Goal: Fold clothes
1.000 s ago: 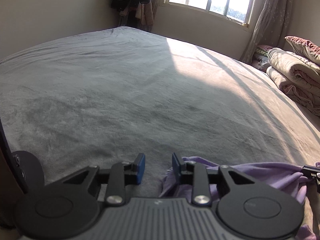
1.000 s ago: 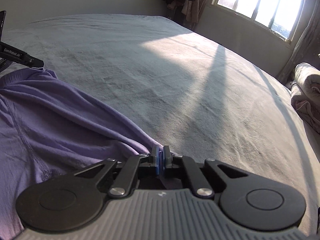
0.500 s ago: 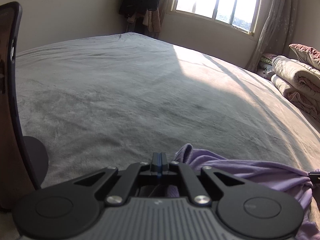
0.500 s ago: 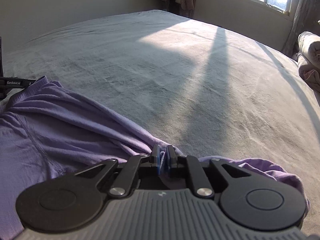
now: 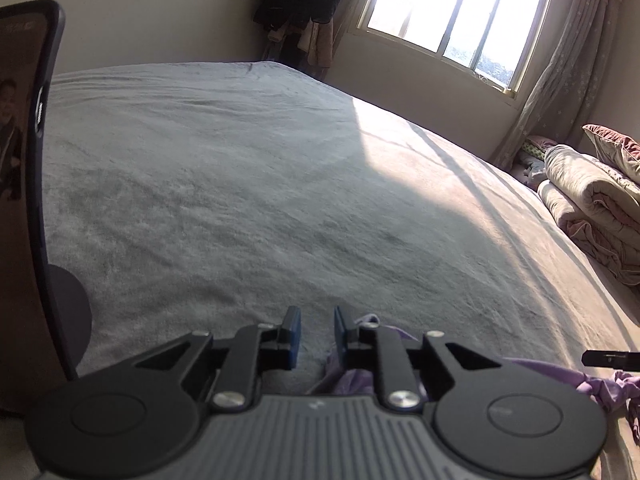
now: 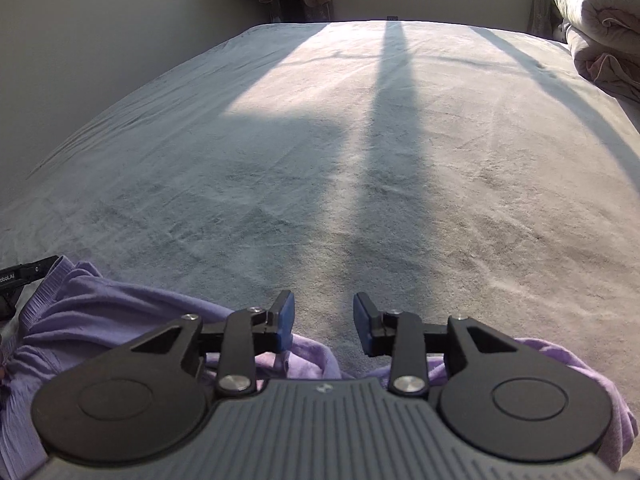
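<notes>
Left wrist view: the left gripper (image 5: 314, 334) is opening, nothing between its blue pads; the crumpled purple knit garment (image 5: 560, 376) lies lower right on the grey plush bed (image 5: 260, 184).

Right wrist view: the right gripper (image 6: 324, 322), also opening and released, hovers over the garment (image 6: 100, 320) at the lower left. Judged step: a regrasp; next, pinch an edge.

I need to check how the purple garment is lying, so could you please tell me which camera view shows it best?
The right wrist view: the purple garment spreads across the lower left, ribbed edge visible, with more at the lower right. The left wrist view shows only a bunched strip behind its gripper.
</notes>
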`<state>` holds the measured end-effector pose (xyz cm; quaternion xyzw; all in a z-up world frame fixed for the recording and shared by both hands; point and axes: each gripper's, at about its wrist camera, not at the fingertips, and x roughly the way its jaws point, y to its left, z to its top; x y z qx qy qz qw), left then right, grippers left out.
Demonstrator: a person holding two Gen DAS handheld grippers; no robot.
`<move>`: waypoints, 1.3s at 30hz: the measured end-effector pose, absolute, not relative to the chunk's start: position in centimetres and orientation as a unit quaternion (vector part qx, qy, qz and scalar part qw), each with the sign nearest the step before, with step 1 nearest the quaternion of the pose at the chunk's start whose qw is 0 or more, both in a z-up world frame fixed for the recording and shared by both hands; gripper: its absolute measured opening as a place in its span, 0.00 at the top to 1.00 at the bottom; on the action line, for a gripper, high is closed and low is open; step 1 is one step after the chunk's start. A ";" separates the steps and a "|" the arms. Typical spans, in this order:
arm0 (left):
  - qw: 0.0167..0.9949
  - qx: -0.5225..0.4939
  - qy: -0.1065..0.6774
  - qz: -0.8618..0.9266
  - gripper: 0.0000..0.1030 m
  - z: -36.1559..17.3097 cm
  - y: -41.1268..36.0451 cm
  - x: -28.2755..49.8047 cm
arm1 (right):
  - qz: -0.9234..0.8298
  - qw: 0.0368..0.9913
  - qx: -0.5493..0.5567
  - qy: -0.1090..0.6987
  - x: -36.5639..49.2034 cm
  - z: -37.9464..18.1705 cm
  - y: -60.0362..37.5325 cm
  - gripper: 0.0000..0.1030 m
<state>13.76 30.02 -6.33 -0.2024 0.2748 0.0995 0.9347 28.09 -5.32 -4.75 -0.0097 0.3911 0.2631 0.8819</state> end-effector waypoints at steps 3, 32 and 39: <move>0.930 -0.220 0.284 0.078 0.70 -6.5 30.0 14.1 | 0.266 0.876 -0.004 0.402 28.6 -5.0 -4.7 0.64; 0.936 -0.170 0.284 0.123 0.95 -7.3 28.8 14.3 | 0.333 0.853 -0.151 0.372 23.4 -6.1 2.4 0.94; 0.937 -0.169 0.263 0.158 0.95 -7.2 29.0 14.2 | 0.318 0.877 -0.176 0.313 22.7 -4.8 3.0 0.95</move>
